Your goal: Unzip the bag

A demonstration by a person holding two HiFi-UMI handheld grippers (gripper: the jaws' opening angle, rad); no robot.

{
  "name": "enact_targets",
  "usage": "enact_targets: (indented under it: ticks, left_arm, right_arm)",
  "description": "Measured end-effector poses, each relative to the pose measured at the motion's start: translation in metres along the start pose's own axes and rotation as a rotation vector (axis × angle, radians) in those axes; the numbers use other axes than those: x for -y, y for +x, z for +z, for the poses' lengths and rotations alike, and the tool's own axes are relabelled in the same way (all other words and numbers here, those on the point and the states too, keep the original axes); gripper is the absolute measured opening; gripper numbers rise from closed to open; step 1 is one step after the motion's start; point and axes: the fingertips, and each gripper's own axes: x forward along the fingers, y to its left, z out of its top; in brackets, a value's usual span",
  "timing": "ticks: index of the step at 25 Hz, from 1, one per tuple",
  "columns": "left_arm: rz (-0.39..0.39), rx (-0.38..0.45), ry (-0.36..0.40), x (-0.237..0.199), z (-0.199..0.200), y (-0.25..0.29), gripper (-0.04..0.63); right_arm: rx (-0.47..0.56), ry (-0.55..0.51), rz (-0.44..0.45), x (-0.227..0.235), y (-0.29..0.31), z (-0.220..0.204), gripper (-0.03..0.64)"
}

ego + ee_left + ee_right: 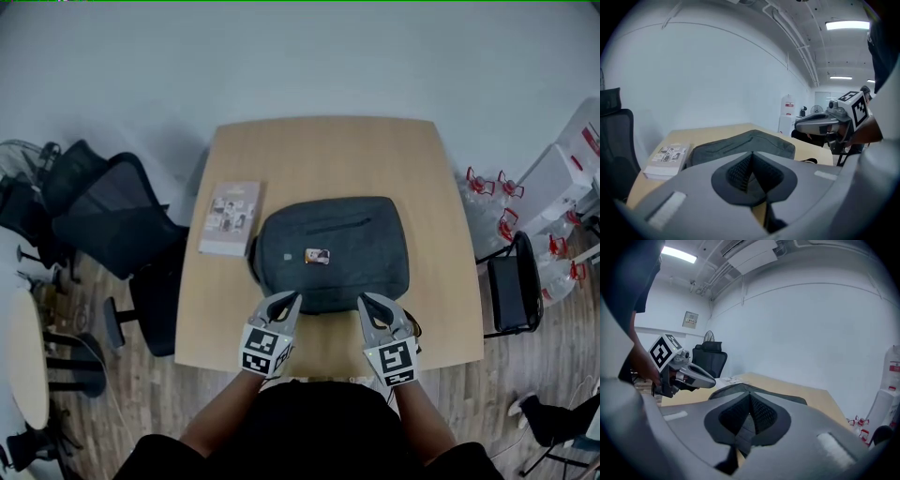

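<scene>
Bag (pixel 330 253) just beyond left gripper (pixel 294 297)

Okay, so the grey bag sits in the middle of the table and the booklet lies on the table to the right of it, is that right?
Not quite. The booklet lies to the left of the grey bag, not the right; the head view shows it. The rest holds: the bag is in the middle of the table, and the booklet does lie on the table.

We were in an office: black mesh swivel chairs (pixel 112 225) stood left of a pale wooden table (pixel 328 150), large water bottles (pixel 483 211) clustered at the right, and strip lights (pixel 847 25) ran along the ceiling.
</scene>
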Motion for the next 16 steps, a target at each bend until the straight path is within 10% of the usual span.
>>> enact_targets:
  ticks: [16]
  left_arm:
    - [-0.003,0.048,0.001,-0.004,0.014,-0.002,0.02]
  right_arm:
    - [0.023,-0.016,-0.074,0.012,-0.013,0.013,0.002]
